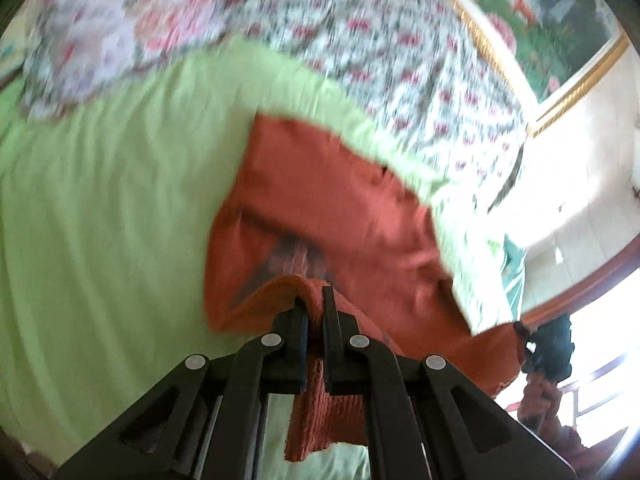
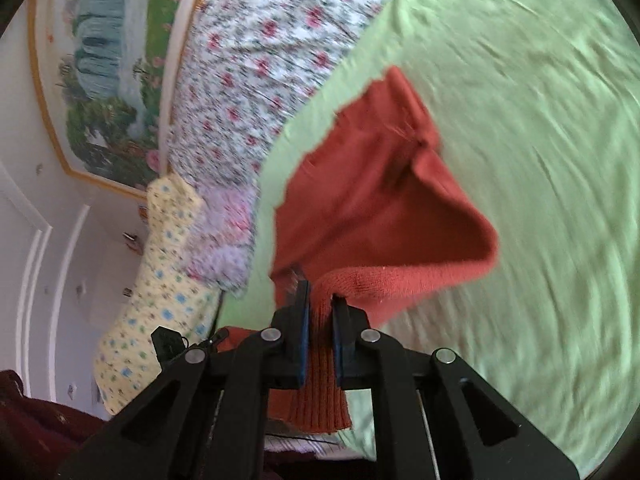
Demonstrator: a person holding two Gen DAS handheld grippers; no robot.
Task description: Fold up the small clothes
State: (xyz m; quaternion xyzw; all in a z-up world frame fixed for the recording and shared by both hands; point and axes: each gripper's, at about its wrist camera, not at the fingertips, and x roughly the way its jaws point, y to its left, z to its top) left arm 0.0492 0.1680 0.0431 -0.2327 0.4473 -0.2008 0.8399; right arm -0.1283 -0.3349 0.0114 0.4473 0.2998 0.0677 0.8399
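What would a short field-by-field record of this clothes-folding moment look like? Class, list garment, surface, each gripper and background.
garment: rust-red knitted garment, partly lifted off the bed
surface: light green bedsheet
left gripper: shut on a fold of the garment's edge
right gripper: shut on the garment's ribbed hem
background: floral bedcover, yellow flowered pillow, framed landscape painting
image quality: motion blur in both views

Each camera sits just behind its own gripper's fingers, looking forward and downward along them. The left wrist view faces the green sheet (image 1: 100, 200) with the floral bedding (image 1: 360, 40) beyond; the right wrist view does likewise (tilted the other way). Both share the rust-red garment (image 2: 372, 200), very close.
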